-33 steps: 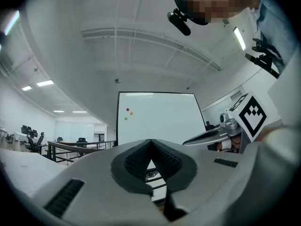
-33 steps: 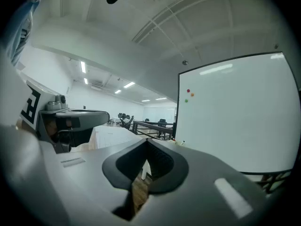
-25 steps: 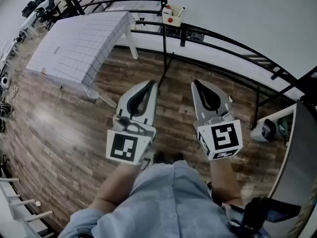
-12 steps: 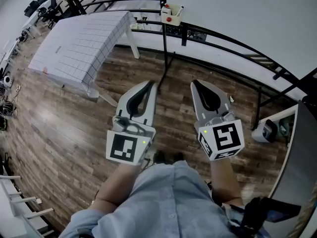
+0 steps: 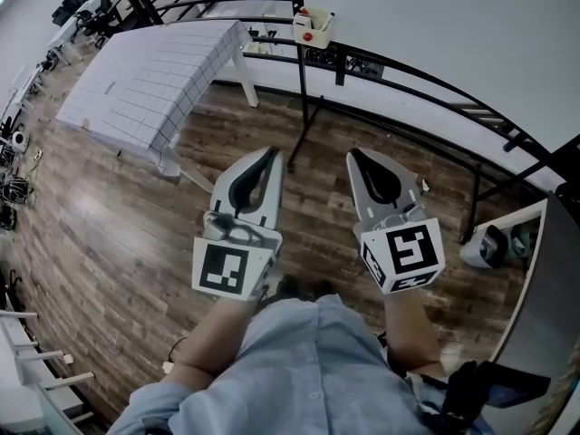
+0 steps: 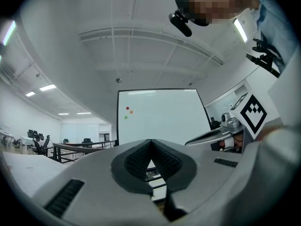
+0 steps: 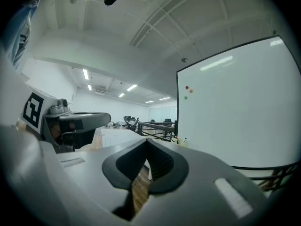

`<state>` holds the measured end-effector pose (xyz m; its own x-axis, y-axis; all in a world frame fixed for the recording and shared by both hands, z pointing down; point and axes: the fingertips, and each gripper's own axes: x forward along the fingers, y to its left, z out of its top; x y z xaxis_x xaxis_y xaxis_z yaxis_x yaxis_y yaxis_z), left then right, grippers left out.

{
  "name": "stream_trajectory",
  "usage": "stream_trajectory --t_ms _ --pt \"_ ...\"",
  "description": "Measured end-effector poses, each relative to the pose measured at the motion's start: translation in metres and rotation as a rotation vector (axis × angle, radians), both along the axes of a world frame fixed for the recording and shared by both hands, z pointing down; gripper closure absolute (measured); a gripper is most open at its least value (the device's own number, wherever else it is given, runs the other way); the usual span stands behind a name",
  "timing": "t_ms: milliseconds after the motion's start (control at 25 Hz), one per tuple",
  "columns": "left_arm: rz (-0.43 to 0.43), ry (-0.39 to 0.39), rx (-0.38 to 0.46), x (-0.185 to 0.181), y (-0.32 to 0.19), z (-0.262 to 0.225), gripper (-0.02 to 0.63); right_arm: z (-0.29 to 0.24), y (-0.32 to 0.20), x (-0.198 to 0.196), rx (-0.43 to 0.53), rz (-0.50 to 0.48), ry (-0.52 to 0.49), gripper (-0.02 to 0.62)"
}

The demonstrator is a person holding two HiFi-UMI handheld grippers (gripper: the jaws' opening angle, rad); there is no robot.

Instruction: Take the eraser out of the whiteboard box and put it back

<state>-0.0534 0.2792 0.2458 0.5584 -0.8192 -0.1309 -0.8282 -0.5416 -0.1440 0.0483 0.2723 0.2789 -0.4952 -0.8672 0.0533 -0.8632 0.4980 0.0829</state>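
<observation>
In the head view a small white box hangs at the whiteboard's lower edge, with something red inside; I cannot make out the eraser itself. My left gripper and right gripper are held side by side above the wooden floor, well short of the box, both shut and empty. The left gripper view faces the whiteboard over its closed tips. In the right gripper view the box shows small beyond the closed tips, left of the whiteboard.
A table under a gridded white cloth stands at the far left. The black stand pole drops from the box to the floor, and a black railing runs along the board's foot. A white device sits on the floor at the right.
The table and floor have slid slightly right in the head view. Both grippers stay shut, side by side, in about the same place in the frame.
</observation>
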Motion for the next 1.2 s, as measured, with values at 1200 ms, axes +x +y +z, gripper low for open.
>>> stream_trajectory --t_ms 1200 --pt "-0.002 0.025 -0.027 -0.039 -0.206 0.019 0.607 0.014 -0.209 -0.040 -0.035 -0.006 0.023 0.594"
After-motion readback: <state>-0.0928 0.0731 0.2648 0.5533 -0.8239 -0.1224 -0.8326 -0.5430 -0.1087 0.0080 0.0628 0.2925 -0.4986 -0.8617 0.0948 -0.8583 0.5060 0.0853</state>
